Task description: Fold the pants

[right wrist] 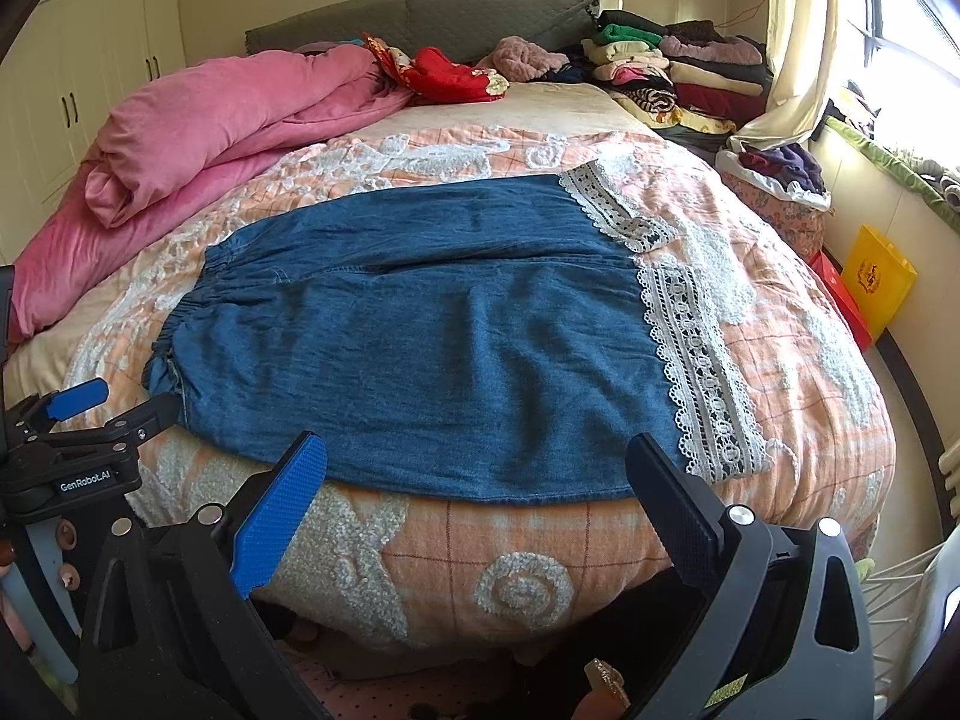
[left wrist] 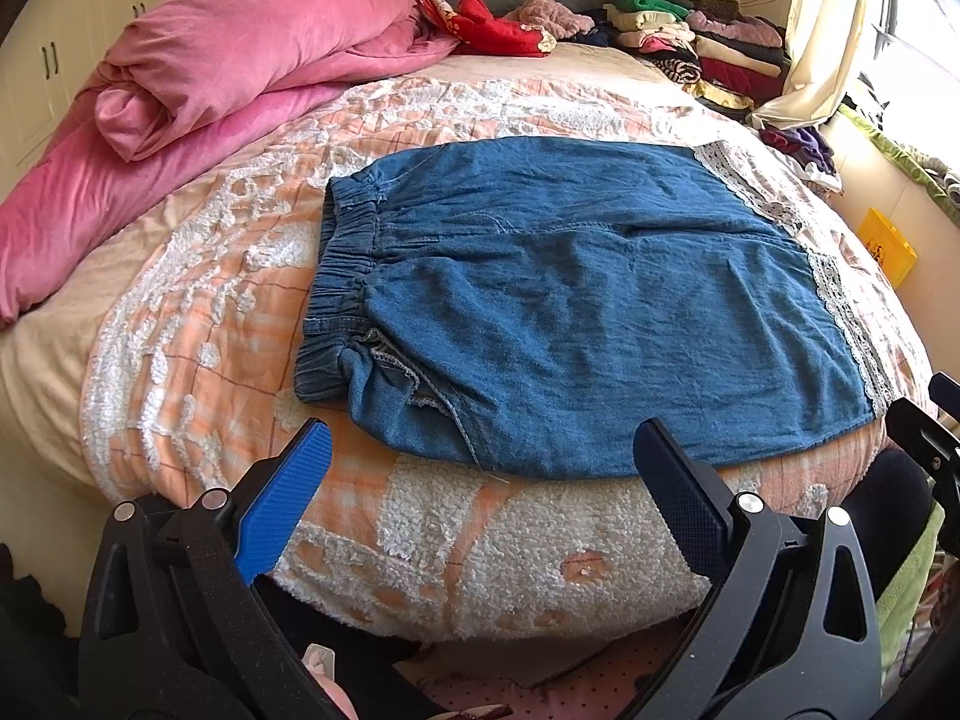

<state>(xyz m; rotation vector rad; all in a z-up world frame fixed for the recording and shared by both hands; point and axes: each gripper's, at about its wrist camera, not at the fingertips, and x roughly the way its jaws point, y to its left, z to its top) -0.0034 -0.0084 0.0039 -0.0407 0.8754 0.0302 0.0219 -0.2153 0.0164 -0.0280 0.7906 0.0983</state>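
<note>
Blue denim pants [left wrist: 570, 300] lie flat across the bed, elastic waistband at the left, white lace-trimmed leg hems at the right. They also show in the right wrist view [right wrist: 432, 348]. My left gripper [left wrist: 480, 456] is open and empty, just off the bed's near edge by the waist end of the pants. My right gripper [right wrist: 477, 468] is open and empty, just off the near edge by the hem end, not touching the cloth. The left gripper also shows at the left of the right wrist view [right wrist: 114, 402].
The peach patterned bedspread [left wrist: 198, 330] covers the bed. A rolled pink duvet [left wrist: 210, 78] lies at the back left. Red clothing [left wrist: 492, 24] and a stack of folded clothes [left wrist: 690, 42] sit by the headboard. A yellow bag [right wrist: 876, 282] stands on the floor at the right.
</note>
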